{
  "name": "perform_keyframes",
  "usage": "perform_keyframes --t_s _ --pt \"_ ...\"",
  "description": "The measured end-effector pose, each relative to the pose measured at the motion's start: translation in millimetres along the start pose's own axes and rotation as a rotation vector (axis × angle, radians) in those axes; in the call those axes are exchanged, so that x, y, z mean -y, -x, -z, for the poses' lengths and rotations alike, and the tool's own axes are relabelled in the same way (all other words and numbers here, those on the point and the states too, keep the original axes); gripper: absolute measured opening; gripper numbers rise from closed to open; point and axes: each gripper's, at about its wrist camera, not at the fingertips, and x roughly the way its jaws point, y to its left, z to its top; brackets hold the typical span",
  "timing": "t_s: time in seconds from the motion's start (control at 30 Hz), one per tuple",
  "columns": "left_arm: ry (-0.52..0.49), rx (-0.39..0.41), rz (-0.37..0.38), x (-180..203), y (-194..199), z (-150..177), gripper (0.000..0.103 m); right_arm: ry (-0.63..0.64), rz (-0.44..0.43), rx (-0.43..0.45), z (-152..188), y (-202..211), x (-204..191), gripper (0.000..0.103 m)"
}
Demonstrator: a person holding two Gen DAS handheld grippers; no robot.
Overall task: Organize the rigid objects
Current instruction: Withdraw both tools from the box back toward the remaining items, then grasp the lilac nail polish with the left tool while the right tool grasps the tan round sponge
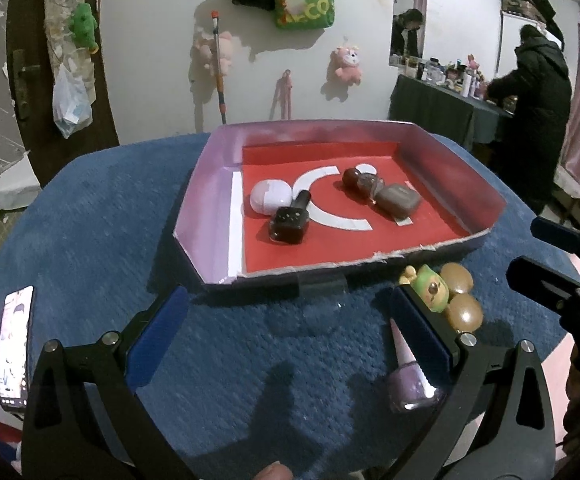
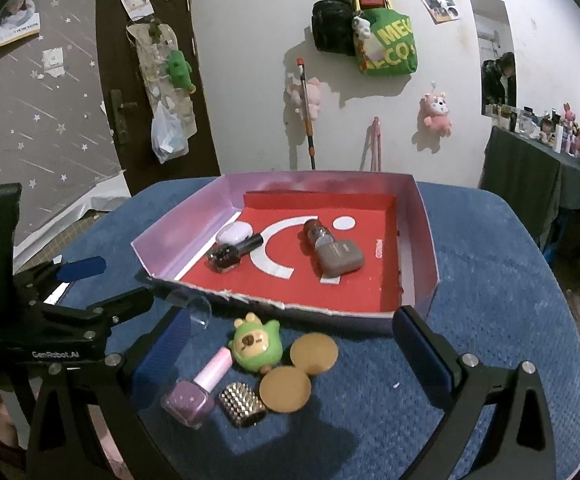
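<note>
Glass, small and slick: purple nail polish bottle (image 2: 189, 400) lying on blue counter (image 2: 489, 320) near tray (image 2: 425, 240). Best pinched across squat body, not tapered cap. Left tongs (image 1: 290, 340) and right tongs (image 2: 290, 356) spread wide, empty.

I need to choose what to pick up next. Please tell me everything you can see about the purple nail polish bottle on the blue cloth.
The purple nail polish bottle lies on its side on the blue cloth, outside the box. Its squarish body looks like clear glass holding shimmery lilac polish; a long pale pink cap is on and points towards the green toy figure, nearly meeting it. A studded silver object lies close beside the body. No gripper touches it; it sits between the open fingers of the right gripper.
</note>
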Motion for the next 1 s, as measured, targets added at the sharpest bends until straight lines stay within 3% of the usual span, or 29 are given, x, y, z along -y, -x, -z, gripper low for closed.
perform_keyframes --t_s 0.33,0.63,0.83,1.0 --pt "0.009 -0.06 0.047 6.3 -8.5 17.6 0.103 0.014 0.022 -0.032 19.6 1.0 -0.6 0.102" --pt "0.026 -0.1 0.075 7.5 -13.3 29.5 0.102 0.022 0.024 -0.1 39.8 -8.7 -3.1 0.087" --pt "0.007 -0.093 0.164 21.1 -0.7 35.8 0.102 0.001 0.047 -0.118 45.1 -11.9 4.7 0.077" --pt "-0.048 -0.114 0.221 43.4 -1.0 43.6 0.1 -0.012 0.058 -0.155 46.3 -18.8 16.1 0.076"
